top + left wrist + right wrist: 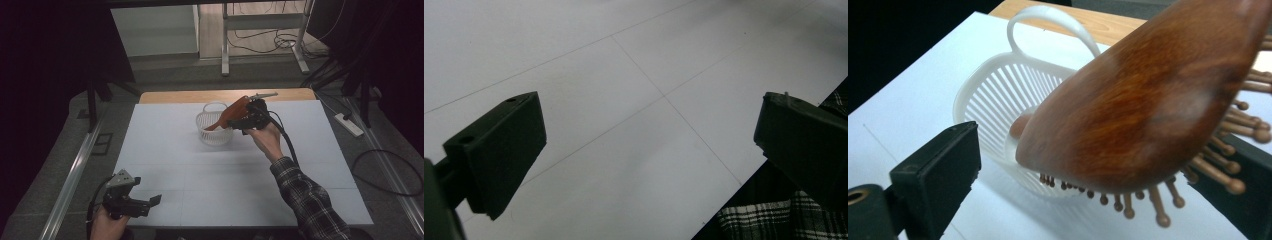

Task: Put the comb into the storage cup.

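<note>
Basket: one white slatted basket (214, 131) with a hoop handle is standing on the white table (175, 175), toward its far middle.
Basket contents: the narrow handle end of one wooden hairbrush (1148, 100) is dipping inside the basket — in the right gripper view a rounded brown tip is showing against the inner slats. Whether it is touching the basket floor, I cannot tell.
Hairbrush: one; it is slanting up and out over the basket's right rim, polished back facing up, pins with ball tips pointing down.
Right gripper (246, 120): it is hovering beside the basket's right side with the brush head between its jaws. The near jaw is standing visibly clear of the wood, so I cannot tell whether the grip is closed on the brush.
Left gripper (145, 204): it is resting at the near left corner of the table, jaws spread wide apart — bare table between them.
Sleeve: one plaid sleeve (310, 200) is reaching in from the near right.
</note>
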`<state>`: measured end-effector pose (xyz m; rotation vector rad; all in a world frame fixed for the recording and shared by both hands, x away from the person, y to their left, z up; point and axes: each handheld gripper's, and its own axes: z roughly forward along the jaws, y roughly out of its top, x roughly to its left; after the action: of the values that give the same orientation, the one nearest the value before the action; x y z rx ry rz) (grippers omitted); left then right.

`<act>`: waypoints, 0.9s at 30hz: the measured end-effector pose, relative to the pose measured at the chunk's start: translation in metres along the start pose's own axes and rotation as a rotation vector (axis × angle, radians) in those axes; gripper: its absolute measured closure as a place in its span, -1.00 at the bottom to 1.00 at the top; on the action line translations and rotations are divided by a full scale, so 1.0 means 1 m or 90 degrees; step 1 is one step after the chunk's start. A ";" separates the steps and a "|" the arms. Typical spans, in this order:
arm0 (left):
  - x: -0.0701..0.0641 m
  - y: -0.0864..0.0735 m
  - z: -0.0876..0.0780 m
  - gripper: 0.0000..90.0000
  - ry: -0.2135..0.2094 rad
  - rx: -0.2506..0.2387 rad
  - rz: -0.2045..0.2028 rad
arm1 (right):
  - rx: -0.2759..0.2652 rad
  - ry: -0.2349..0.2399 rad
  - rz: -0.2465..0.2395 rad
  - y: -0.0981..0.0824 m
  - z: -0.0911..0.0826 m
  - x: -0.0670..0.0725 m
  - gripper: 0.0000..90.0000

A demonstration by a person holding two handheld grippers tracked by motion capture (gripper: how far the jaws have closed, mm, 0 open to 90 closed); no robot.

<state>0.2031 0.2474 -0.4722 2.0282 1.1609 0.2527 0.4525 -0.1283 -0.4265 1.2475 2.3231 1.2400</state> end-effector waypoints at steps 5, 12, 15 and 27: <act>0.000 0.000 0.000 -0.97 0.000 0.001 0.000 | 0.010 -0.001 -0.014 -0.001 -0.001 0.001 -0.98; 0.000 0.000 0.000 -0.97 0.000 0.001 0.000 | 0.017 -0.005 -0.025 -0.004 -0.002 0.001 -1.00; 0.000 0.000 0.000 -0.97 -0.001 0.002 0.001 | 0.018 -0.003 -0.033 -0.005 -0.004 0.001 -1.00; 0.000 0.000 0.000 -0.97 0.000 0.002 0.000 | 0.028 0.004 -0.059 -0.011 -0.012 0.003 -1.00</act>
<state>0.2033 0.2473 -0.4724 2.0308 1.1608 0.2508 0.4375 -0.1356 -0.4266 1.1363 2.3949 1.1707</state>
